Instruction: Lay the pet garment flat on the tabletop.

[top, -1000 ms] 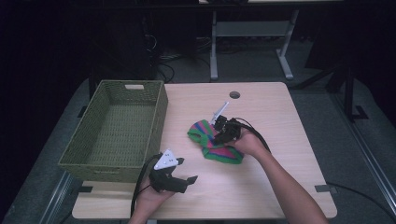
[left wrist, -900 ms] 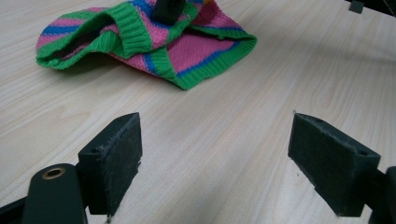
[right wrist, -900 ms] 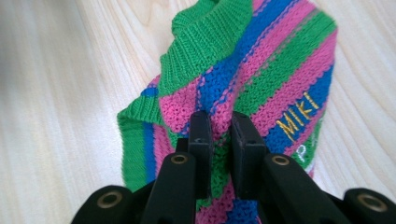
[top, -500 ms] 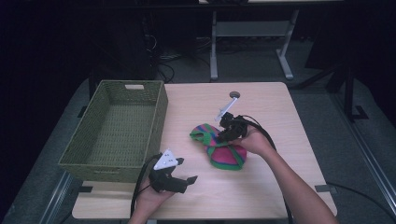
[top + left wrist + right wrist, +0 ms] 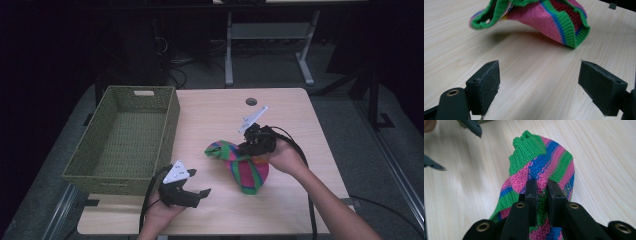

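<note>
- High view: the right gripper [image 5: 252,142] has its jaws pinched on a striped knit cap [image 5: 240,162] and holds it partly raised near the middle of the desk [image 5: 300,115]; the far end of the cap hangs free and the near end looks to touch or almost touch the wood
- High view: the left gripper [image 5: 192,192] rests low at the near edge of the desk with its jaws apart, just beside the empty basket [image 5: 125,137], which stands on the desk's left side
- My guess is that the cap is bound for the basket: lift it until the low end clears the wood, then carry it left and over the near wall before letting go
- Left gripper view: the jaws stand wide with nothing between them, and the cap [image 5: 541,18] hangs ahead above its shadow, its green hem lowest at the right; if a second hold is wanted, take that hem, well away from the other jaws
- Right gripper view: both jaws are shut on a bunched fold of the cap [image 5: 541,167], and the grip looks shallow, so move slowly to keep the knit from slipping out
</note>
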`<state>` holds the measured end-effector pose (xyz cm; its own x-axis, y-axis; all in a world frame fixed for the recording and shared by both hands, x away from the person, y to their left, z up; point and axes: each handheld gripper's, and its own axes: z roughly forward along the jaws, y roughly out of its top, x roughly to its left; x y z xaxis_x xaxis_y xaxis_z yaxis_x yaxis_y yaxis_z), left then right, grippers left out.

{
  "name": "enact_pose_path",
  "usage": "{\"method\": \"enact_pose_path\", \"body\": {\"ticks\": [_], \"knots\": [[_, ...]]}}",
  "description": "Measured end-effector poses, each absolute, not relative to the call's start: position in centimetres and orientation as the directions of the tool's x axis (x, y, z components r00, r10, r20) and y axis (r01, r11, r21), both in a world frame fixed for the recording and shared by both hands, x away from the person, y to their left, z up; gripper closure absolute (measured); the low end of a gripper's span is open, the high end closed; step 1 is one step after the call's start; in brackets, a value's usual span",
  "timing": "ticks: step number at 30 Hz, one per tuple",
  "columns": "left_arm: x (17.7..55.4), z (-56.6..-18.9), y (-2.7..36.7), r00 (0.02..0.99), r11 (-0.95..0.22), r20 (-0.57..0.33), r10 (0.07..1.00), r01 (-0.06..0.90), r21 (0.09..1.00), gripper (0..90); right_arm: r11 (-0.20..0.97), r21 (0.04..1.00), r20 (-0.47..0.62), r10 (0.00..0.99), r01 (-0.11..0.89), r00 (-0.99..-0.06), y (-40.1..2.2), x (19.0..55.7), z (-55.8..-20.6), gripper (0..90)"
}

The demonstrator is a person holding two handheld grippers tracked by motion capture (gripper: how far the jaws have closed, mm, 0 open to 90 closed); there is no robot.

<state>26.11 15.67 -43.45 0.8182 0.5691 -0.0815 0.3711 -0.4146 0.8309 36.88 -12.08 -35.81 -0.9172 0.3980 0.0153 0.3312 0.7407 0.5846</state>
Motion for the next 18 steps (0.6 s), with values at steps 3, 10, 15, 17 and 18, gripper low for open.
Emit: {"method": "enact_pose_path", "body": {"ticks": [3, 10, 15, 17, 18], "knots": [[26.1, -43.4, 15.7, 0.818, -0.414, -0.078, 0.569, 0.367, 0.833, 17.2, 0.729, 0.595, 0.018, 0.410, 0.339, -0.912, -12.8, 35.8, -35.0, 80.2], [26.0, -43.4, 15.6, 0.820, -0.416, -0.077, 0.568, 0.366, 0.832, 17.2, 0.702, 0.619, 0.049, 0.412, 0.352, -0.910, -13.5, 33.6, -35.2, 80.0], [25.9, -43.4, 15.6, 0.819, -0.416, -0.082, 0.568, 0.372, 0.830, 17.2, 0.706, 0.591, 0.098, 0.415, 0.389, -0.904, -13.0, 33.4, -38.5, 79.6], [26.0, -43.4, 15.6, 0.818, -0.416, -0.082, 0.569, 0.372, 0.830, 17.2, 0.723, 0.574, 0.107, 0.401, 0.386, -0.910, -12.6, 33.4, -40.2, 79.2], [26.0, -43.4, 15.6, 0.818, -0.416, -0.082, 0.570, 0.373, 0.829, 17.2, 0.726, 0.565, 0.122, 0.397, 0.392, -0.910, -12.4, 33.3, -40.9, 78.8]]}}
